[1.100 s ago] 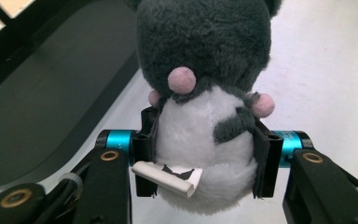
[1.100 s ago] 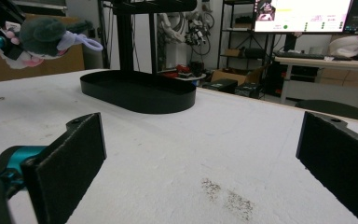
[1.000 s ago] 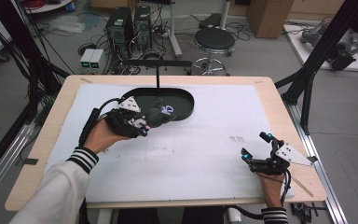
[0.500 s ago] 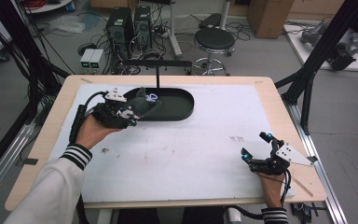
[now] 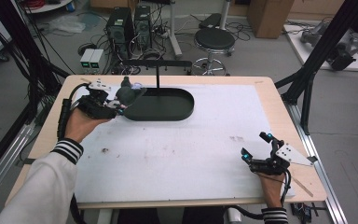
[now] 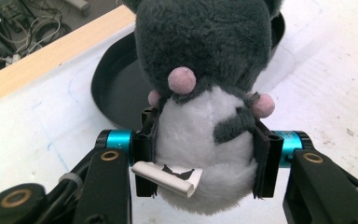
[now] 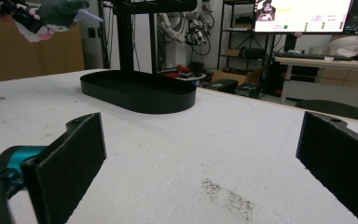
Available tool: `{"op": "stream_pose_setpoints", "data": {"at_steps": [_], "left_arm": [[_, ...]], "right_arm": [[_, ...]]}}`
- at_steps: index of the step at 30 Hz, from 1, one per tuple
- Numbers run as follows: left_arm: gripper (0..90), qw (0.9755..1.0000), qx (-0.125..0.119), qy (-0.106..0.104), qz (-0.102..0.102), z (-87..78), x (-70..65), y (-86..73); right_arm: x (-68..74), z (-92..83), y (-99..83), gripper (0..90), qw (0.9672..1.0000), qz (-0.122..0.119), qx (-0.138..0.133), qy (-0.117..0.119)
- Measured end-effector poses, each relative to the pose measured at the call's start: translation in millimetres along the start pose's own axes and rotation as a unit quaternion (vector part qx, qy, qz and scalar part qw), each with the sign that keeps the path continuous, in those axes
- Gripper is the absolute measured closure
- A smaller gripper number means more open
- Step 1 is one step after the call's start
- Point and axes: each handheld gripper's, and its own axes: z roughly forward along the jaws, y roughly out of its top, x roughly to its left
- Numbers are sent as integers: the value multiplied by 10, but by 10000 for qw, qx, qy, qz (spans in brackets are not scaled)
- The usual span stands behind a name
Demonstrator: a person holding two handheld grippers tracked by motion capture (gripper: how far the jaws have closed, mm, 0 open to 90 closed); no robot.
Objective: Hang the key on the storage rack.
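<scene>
A grey and white plush mouse [image 6: 205, 107] with pink paws and a rolled paper tag is clamped at its belly between the pads of my left gripper [image 6: 204, 161]. In the high view that left gripper [image 5: 116, 103] holds the plush mouse [image 5: 129, 94] in the air over the left end of the black oval tray [image 5: 168, 109]. In the right gripper view the plush mouse [image 7: 58, 13] hangs high at the far left, above the tray [image 7: 140, 95]. My right gripper [image 5: 256, 145] rests low at the table's right front, jaws wide open with nothing between them.
A black T-shaped stand [image 5: 157, 70] rises behind the tray. The table [image 5: 168, 158] has a white cover with a few dark smudges [image 7: 226, 196], and a bare wooden border. A stool [image 5: 214, 42] and computer towers stand on the floor beyond the far edge.
My left gripper has carried the plush mouse leftward and a little up, from over the tray's left half to its left end. The right gripper has stayed put.
</scene>
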Motion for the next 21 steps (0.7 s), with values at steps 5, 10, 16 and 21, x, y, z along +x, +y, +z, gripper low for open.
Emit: {"op": "stream_pose_setpoints", "data": {"at_steps": [5, 10, 16, 21], "left_arm": [[541, 9995, -79, 114, -274, -3, 117, -22], [541, 9988, -86, 266, -396, 4, 195, -5], [541, 9982, -123, 377, -445, -26, 232, 81], [541, 9975, -54, 424, -559, -18, 277, 92]], "right_arm": [[-2, 2, 0, 4, 10000, -2, -16, 2], [-8, 3, -1, 4, 10000, -27, -26, -4], [-8, 4, -1, 4, 10000, -30, -29, -5], [-4, -1, -1, 4, 10000, -11, -18, 1]]}}
